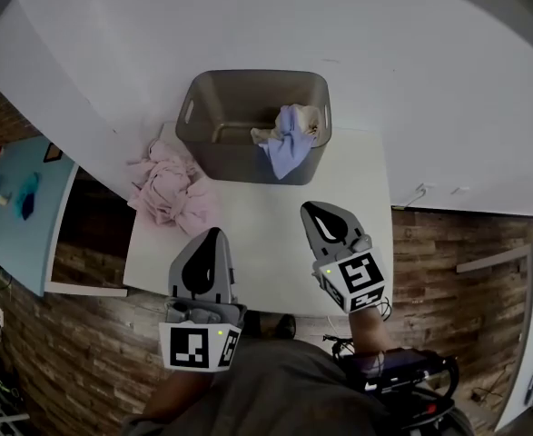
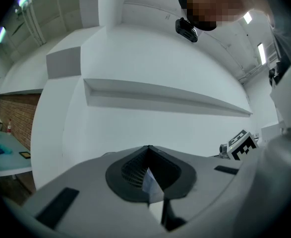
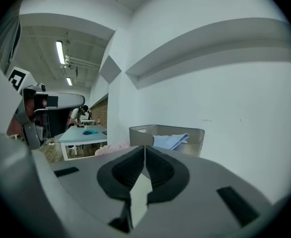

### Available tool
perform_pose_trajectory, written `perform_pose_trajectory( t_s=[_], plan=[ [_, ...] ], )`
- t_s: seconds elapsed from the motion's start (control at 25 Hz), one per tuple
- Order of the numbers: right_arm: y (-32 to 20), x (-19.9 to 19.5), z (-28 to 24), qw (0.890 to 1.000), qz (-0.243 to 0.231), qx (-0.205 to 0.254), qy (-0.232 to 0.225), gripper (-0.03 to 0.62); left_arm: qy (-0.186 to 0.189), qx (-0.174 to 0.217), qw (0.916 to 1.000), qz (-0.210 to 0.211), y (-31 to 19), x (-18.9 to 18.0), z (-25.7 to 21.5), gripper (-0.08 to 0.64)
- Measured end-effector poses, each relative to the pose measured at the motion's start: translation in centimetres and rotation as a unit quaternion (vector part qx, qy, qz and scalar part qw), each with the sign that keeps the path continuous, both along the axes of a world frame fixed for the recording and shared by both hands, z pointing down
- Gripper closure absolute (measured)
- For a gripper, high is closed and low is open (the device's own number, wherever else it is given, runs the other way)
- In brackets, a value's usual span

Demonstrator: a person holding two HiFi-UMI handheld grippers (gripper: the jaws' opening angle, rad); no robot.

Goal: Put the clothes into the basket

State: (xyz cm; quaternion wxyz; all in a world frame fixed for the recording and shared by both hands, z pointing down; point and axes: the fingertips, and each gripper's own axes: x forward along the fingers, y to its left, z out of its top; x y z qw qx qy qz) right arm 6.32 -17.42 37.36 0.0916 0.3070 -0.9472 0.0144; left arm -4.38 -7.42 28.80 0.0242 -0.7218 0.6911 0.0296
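A grey plastic basket stands at the back of the white table, against the wall. A light blue cloth hangs over its front rim, with a beige cloth beside it inside. A crumpled pink garment lies on the table, left of the basket. My left gripper and right gripper hover over the table's near half, both shut and holding nothing. The right gripper view shows its shut jaws, the basket, the blue cloth and the pink garment ahead. The left gripper faces the white wall.
A light blue table with small items stands to the left over the wooden floor. The white wall runs right behind the basket. A cable hangs at the table's right. A person bends over a far table.
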Motion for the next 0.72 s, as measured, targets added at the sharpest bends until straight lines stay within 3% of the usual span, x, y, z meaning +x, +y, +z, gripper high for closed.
perform_pose_trajectory(
  t_s=[0.2,0.44,0.72],
  plan=[
    [2.1,-2.2,0.3,0.999,-0.032,-0.006,-0.009,0.577,-0.003,-0.007,0.9993,-0.036,2.6,-1.8,0.3,0.552],
    [3.1,-6.1,0.8,0.998,-0.057,-0.013,0.012,0.576,0.007,-0.001,0.9978,-0.066,3.7,-6.0,0.8,0.552],
    [3.4,-14.9,1.4,0.996,-0.091,-0.011,0.018,0.575,0.03,-0.011,0.9958,-0.085,3.9,-13.5,2.1,0.552]
  ],
)
